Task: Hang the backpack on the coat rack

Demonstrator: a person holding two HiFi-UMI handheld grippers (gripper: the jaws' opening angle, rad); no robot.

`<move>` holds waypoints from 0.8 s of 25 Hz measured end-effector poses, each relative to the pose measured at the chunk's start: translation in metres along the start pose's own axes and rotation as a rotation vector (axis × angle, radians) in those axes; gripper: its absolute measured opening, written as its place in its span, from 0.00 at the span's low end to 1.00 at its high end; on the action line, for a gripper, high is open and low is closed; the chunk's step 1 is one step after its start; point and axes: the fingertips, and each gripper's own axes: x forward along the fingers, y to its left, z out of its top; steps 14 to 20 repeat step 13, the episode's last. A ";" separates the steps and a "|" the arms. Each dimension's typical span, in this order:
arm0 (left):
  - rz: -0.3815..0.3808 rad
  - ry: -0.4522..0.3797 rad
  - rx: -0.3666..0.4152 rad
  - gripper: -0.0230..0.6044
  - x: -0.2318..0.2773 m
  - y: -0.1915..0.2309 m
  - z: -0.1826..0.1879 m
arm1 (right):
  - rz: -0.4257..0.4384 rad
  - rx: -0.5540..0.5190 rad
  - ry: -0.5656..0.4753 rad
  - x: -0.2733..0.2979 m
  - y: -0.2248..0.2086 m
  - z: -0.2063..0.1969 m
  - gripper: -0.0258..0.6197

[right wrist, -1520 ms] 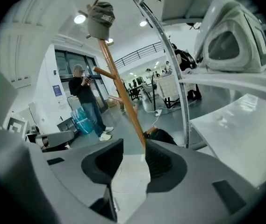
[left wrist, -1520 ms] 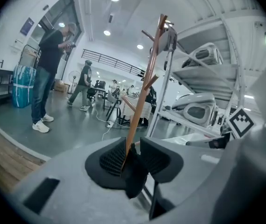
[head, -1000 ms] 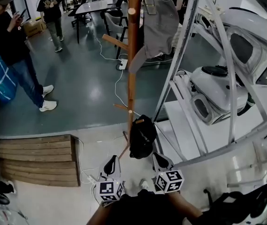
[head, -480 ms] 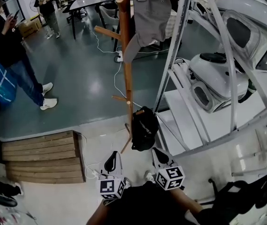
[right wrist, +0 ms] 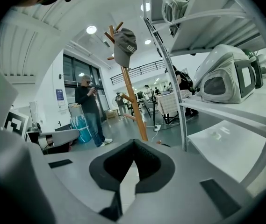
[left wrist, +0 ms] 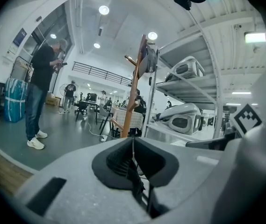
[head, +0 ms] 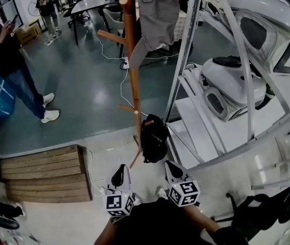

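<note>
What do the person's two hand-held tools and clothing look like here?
The left tool and right tool are pale grey bodies with black padded tips. Each carries a white cube printed with black square markers. The person's top is black.

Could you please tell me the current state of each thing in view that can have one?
left tongs: shut, nothing between them.
right tongs: shut, nothing between them.
coat rack: standing upright.
backpack: low beside the coat rack, not gripped; cannot tell whether it hangs on a low peg or sits on the floor.
grey cap: hanging near the top of the coat rack.
</note>
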 end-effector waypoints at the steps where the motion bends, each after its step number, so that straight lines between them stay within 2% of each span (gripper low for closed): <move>1: 0.002 -0.004 0.001 0.08 0.000 0.000 0.001 | 0.001 -0.001 0.000 0.000 0.000 0.000 0.06; 20: 0.029 0.000 -0.021 0.08 -0.004 0.010 0.000 | -0.007 -0.002 0.001 0.000 -0.003 -0.001 0.06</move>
